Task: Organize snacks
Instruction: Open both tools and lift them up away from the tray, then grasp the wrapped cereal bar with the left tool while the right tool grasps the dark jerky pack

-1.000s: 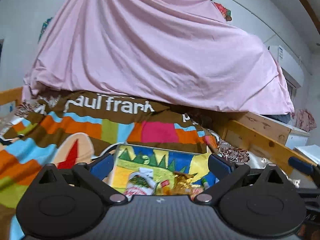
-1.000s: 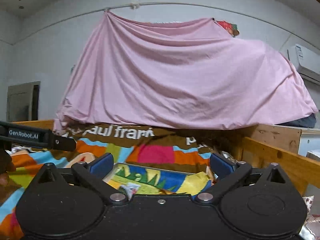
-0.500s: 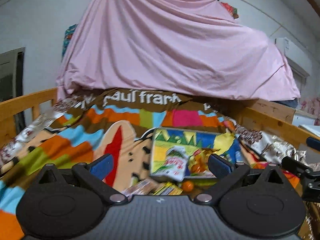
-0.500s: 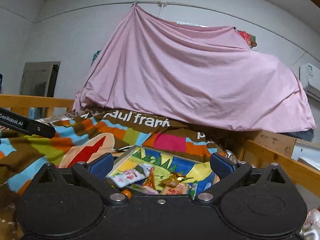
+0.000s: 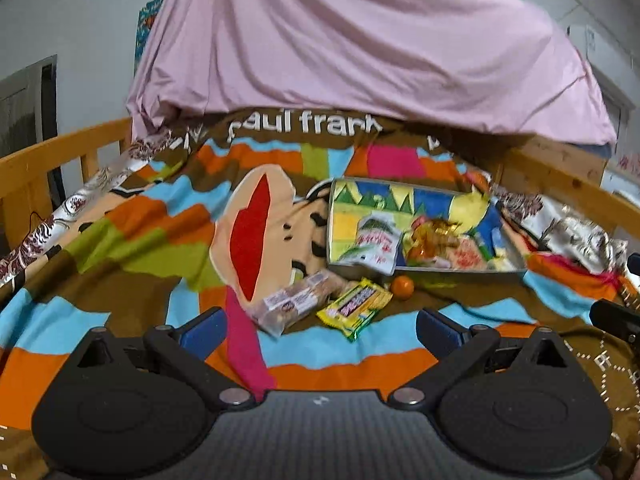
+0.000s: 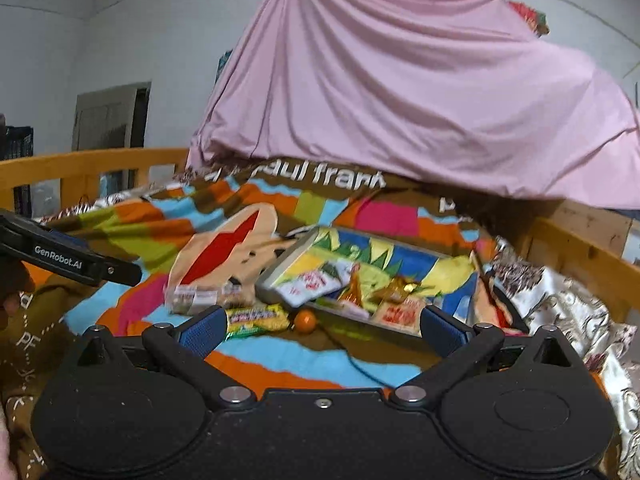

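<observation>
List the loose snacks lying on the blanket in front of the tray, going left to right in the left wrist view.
Clear-wrapped biscuit pack → yellow-green candy packet → small orange fruit.

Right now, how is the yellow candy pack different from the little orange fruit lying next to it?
The yellow candy pack is flat, oblong and printed; the orange fruit is round, plain and smaller. The pack lies nearer the gripper cameras, beside a clear-wrapped snack bar; the fruit sits closer to the tray, near its front edge. Both lie loose on the blanket, outside the tray.
</observation>
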Demonstrator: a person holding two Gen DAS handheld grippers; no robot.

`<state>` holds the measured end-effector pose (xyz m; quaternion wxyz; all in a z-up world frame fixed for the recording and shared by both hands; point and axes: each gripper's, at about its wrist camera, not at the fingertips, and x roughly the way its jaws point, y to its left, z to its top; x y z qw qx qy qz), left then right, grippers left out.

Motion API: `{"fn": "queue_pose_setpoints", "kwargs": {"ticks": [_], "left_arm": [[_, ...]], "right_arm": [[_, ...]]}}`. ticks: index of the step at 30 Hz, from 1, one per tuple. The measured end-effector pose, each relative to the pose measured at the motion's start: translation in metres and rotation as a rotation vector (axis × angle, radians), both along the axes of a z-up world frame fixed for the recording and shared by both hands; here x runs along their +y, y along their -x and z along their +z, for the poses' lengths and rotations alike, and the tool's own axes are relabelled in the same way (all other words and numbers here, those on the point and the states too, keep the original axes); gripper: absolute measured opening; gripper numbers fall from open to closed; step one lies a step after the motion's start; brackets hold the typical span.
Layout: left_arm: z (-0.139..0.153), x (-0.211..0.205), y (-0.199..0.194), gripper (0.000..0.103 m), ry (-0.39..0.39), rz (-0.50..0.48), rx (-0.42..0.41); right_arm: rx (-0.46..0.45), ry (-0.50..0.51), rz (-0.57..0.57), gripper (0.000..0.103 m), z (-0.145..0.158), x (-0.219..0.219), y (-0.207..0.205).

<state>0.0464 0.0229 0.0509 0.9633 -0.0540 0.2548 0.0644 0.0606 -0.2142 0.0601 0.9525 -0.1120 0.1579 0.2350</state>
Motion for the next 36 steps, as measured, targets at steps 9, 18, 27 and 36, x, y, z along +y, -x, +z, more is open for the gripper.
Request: {"fn": "queue_pose_setpoints", "kwargs": {"ticks": [9, 18, 27, 36], "left_arm": [[-0.018, -0.005, -0.016, 0.103, -0.032, 0.001, 0.126], [-0.021, 0.016, -0.038, 0.103, 0.008, -0.052, 0.176], [-0.029, 0.023, -0.061, 0.103, -0.085, -0.125, 0.188], [-0.046, 0.015, -0.095, 0.103, -0.277, -0.239, 0.219]], "right_arm": [[0.102, 0.077, 0.068, 0.102, -0.017, 0.018, -0.011], [0.198, 0.172, 0.276, 0.102, -0.038, 0.040, -0.032], [0.218, 0.230, 0.428, 0.102, -0.054, 0.050, -0.051], [0.270, 0.297, 0.608, 0.094, -0.076, 0.058, -0.077]]}}
